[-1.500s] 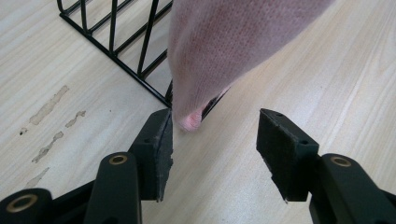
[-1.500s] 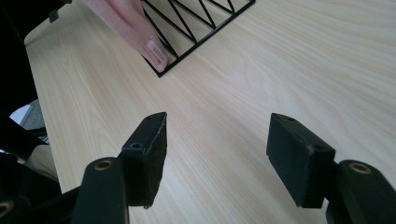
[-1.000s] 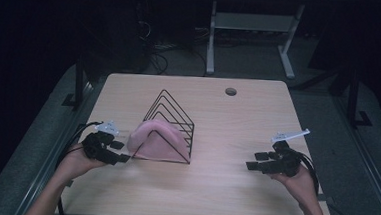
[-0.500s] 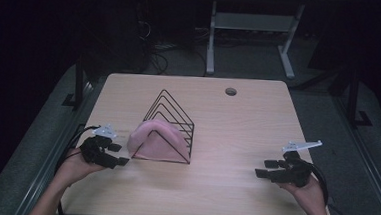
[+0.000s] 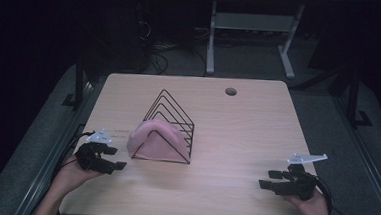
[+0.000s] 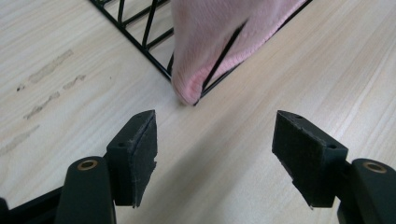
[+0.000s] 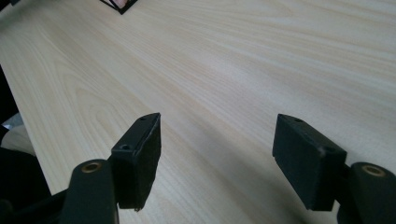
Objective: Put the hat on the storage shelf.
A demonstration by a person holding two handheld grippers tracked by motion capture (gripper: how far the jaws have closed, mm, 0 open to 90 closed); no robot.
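- A pink cloth [image 5: 157,139] lies draped over the near end of a black wire rack [image 5: 170,120] at the middle of the worktop [image 5: 236,140], one corner touching the wood.
- The left hand-held gripper [image 5: 117,166] sits just beside the rack, jaws spread and empty after just opening, the cloth's corner [image 6: 187,91] straight ahead of them.
- The right hand-held gripper [image 5: 269,179] rests well apart near the front right edge, its jaws likewise just widened, nothing between them.
- The draping looks done, with both hands let go; any further move calls for closing on that hanging corner without snagging the wires.
- A round cable hole [image 5: 231,91] marks the far side; nothing blocks the way.
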